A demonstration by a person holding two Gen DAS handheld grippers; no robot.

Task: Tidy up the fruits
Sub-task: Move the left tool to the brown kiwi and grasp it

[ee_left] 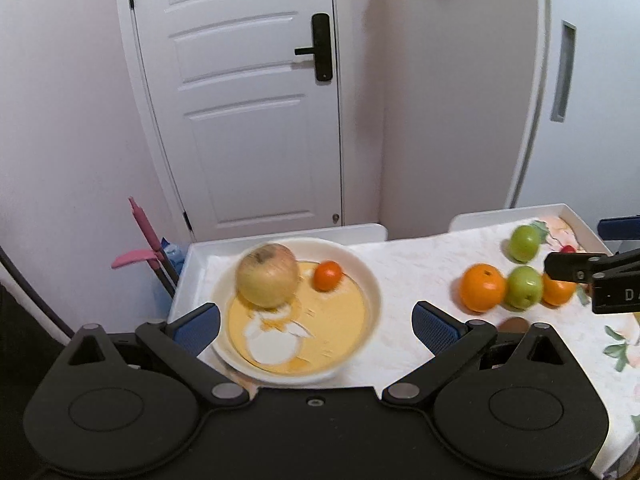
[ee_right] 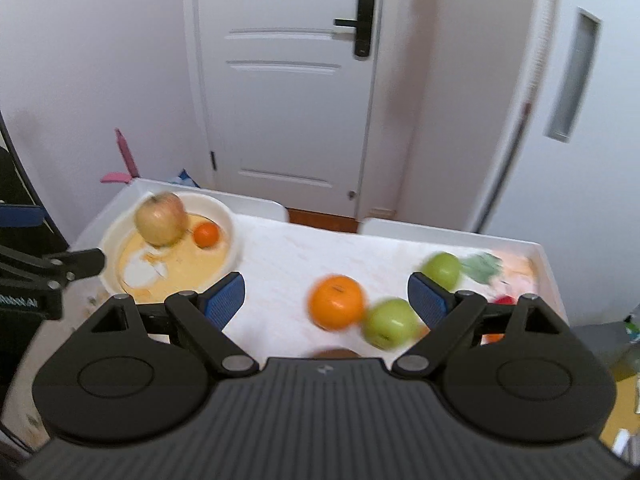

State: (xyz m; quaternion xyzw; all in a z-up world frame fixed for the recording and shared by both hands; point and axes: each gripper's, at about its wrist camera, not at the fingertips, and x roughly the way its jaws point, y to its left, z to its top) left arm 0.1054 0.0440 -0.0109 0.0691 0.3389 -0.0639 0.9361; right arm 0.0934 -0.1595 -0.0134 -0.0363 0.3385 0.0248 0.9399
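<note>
A white bowl with a yellow inside (ee_left: 370, 280) (ee_right: 236, 236) stands at the table's left end and holds a large yellowish apple (ee_left: 268, 275) (ee_right: 161, 219) and a small orange (ee_left: 327, 275) (ee_right: 206, 235). My left gripper (ee_left: 316, 326) hangs open just in front of the bowl, nothing between its blue pads. To the right lie a big orange (ee_left: 482, 287) (ee_right: 337, 301), two green apples (ee_left: 524, 292) (ee_left: 524, 242) (ee_right: 390, 323) (ee_right: 442, 269), another orange (ee_left: 558, 290) and a brown fruit (ee_left: 514, 325) (ee_right: 334, 353). My right gripper (ee_right: 326, 300) stands open above the big orange.
The table (ee_left: 400, 276) carries a white, flower-printed cloth and has a raised white rim. A small red item (ee_right: 505, 300) lies near the right edge. A pink-handled tool (ee_left: 138, 240) leans left of the table. A white door (ee_left: 248, 100) and walls stand behind.
</note>
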